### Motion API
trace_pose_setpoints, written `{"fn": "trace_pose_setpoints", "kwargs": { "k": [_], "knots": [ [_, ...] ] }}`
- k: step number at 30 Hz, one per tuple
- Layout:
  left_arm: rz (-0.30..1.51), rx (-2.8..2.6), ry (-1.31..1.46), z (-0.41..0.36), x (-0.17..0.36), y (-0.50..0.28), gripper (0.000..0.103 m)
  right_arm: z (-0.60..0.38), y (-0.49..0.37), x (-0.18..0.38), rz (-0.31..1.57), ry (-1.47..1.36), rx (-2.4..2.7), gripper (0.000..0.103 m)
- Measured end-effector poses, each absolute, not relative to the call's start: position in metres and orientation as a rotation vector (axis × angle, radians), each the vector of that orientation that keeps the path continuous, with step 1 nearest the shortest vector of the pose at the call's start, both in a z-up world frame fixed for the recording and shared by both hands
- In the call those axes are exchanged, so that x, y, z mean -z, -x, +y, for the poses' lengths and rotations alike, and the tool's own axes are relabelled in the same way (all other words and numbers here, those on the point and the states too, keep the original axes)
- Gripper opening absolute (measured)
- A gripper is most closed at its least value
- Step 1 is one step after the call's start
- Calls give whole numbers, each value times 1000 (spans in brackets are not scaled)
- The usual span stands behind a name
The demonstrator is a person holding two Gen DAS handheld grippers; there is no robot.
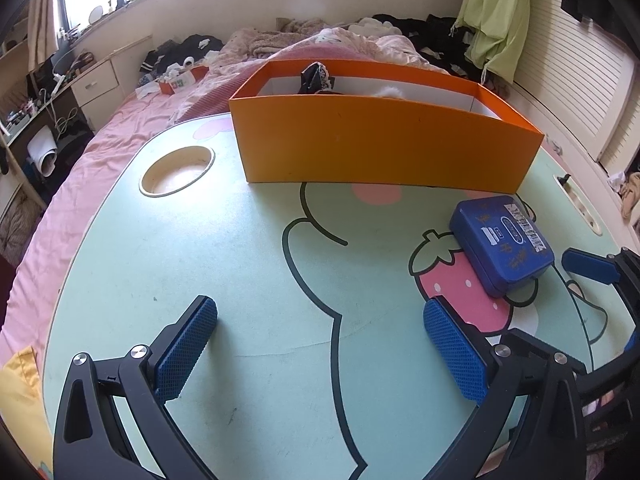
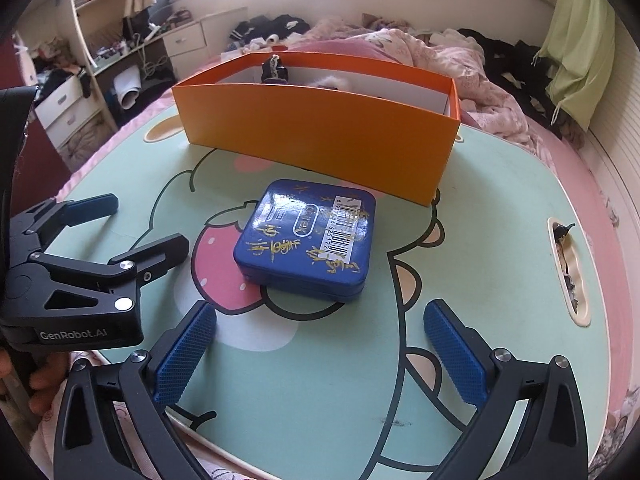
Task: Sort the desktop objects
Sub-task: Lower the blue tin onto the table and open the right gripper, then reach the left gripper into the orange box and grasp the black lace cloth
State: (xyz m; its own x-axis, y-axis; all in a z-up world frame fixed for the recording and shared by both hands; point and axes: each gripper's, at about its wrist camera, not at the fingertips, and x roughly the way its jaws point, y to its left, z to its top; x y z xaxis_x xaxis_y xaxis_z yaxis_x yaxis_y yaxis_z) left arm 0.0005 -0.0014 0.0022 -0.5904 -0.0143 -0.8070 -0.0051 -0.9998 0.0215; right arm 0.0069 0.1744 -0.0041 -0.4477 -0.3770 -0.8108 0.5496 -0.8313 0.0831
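Note:
A flat blue tin with gold writing and a barcode sticker lies on the green cartoon table; it also shows in the left wrist view at the right. Behind it stands an open orange box holding a dark item and something white and fluffy; it also shows in the left wrist view. My right gripper is open and empty, just in front of the tin. My left gripper is open and empty, to the left of the tin, and shows in the right wrist view.
The table has a round cup hole at the far left and a slot at the right edge. Around it lie a pink bed with rumpled bedding and clothes, and a cluttered desk with drawers stands at the left.

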Motion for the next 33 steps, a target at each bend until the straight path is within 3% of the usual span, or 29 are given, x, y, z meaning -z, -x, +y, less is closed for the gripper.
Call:
{"fn": "trace_pose_setpoints", "kwargs": {
  "k": [5, 12, 17, 19, 21, 24, 30, 32, 33],
  "knots": [
    [-3, 2807, -1423, -13, -13, -1, 103, 176, -7, 4, 255, -1200, 2271, 103],
    [191, 2963, -1248, -47, -87, 15, 103, 176, -7, 4, 253, -1196, 2270, 103],
    [187, 2956, -1428, -41, -106, 77, 102, 176, -7, 4, 253, -1192, 2269, 103],
    [235, 2940, -1521, -34, -102, 105, 96, 175, -8, 4, 255, -1192, 2269, 103],
    [297, 2885, -1611, -28, -91, 134, 81, 175, -7, 4, 253, -1189, 2268, 103],
    [338, 2783, -1699, -17, -69, 170, 78, 175, -7, 4, 251, -1184, 2267, 103],
    [202, 2633, -1657, -1, -38, 193, 72, 175, -7, 4, 250, -1178, 2264, 103],
    [141, 2627, -1655, 5, -37, 190, 59, 175, -7, 4, 248, -1179, 2263, 103],
    [94, 2628, -1637, 8, -38, 189, 42, 175, -7, 4, 247, -1179, 2263, 103]
  ]
}}
